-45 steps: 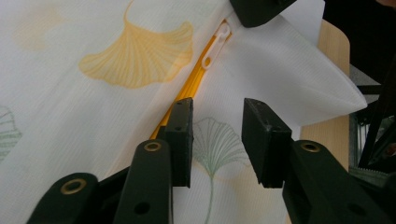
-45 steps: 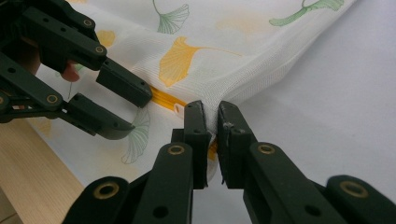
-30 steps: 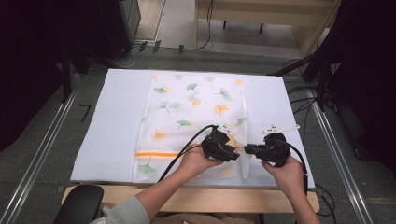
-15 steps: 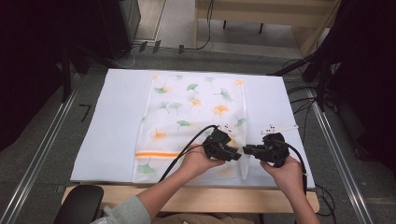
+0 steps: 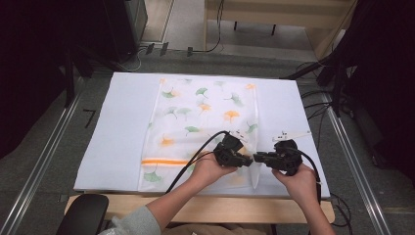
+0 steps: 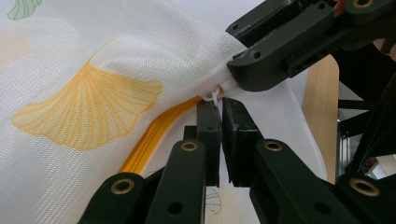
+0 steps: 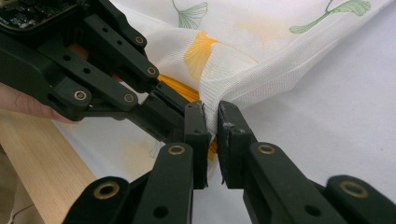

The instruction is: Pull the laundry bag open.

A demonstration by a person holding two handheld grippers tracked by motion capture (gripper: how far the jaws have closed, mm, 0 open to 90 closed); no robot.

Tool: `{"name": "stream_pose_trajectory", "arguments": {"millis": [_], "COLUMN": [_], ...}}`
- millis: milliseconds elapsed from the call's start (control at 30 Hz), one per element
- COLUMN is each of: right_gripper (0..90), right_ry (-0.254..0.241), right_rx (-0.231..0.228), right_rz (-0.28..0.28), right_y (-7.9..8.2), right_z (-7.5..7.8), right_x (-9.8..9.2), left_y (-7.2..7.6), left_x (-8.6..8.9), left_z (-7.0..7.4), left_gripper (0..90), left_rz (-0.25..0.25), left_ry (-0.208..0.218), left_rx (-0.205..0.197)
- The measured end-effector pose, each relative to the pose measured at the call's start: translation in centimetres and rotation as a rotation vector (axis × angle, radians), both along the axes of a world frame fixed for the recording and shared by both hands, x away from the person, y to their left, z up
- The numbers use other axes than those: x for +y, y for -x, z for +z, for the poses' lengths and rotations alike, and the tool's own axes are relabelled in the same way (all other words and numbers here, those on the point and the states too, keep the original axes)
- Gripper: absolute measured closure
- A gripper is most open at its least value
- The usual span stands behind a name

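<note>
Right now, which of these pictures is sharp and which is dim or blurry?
High view: soft, dark around the lit table. Left gripper view: mesh laundry bag weave and orange zipper crisp, nearest jaws slightly soft. Right gripper view: evenly lit, no glare on the mesh.

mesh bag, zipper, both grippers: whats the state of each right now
mesh bag: flat on the table, near right corner lifted
zipper: closed where visible
zipper pull: at the corner, by the left jaws
left gripper: just closed at the pull
right gripper: shut on the bag's corner
</note>
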State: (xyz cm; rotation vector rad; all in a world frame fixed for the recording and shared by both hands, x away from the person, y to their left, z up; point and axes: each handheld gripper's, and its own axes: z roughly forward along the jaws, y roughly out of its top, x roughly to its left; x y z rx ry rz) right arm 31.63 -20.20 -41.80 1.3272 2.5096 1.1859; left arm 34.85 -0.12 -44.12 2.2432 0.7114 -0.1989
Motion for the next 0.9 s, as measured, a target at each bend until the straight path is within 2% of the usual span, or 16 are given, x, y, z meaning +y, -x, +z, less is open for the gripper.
{"name": "stream_pose_trajectory", "arguments": {"millis": [33,167,300,367,433,533,633,733,900], "right_gripper": [85.4,85.5,85.6,85.6,85.6,85.5,85.6,85.6,85.6], "right_ry": [0.001,-0.001,-0.001,-0.003,-0.002,0.005,0.005,0.012,0.016], "right_rx": [-0.001,-0.001,0.002,0.003,0.001,-0.002,-0.002,-0.001,-0.003], "right_rz": [0.002,0.008,0.015,0.018,0.024,0.025,0.026,0.029,0.030], "right_y": [0.01,0.06,0.09,0.09,0.08,0.02,-0.02,0.04,0.06], "right_z": [-0.01,0.05,0.07,0.08,0.14,0.08,0.05,0.08,0.18], "right_x": [0.03,0.13,0.18,0.14,-0.03,-0.14,-0.15,0.01,-0.02], "left_y": [-0.06,-0.29,-0.24,-0.14,-0.18,-0.25,-0.42,-0.48,-0.51], "left_x": [-0.02,0.08,0.04,0.10,0.09,0.20,0.27,0.27,0.24], "left_z": [-0.04,-0.05,-0.03,0.09,0.07,0.08,0.00,-0.08,-0.05], "left_gripper": [87.2,87.2,86.9,89.7,90.0,90.0,90.0,90.0,90.0], "left_rz": [0.009,0.015,0.015,0.018,0.013,0.009,0.016,0.013,0.014], "left_ry": [0.011,0.017,0.016,0.007,0.011,-0.002,0.010,-0.007,-0.011], "left_rx": [0.020,0.033,0.026,0.004,0.015,0.008,0.020,0.029,0.028]}}
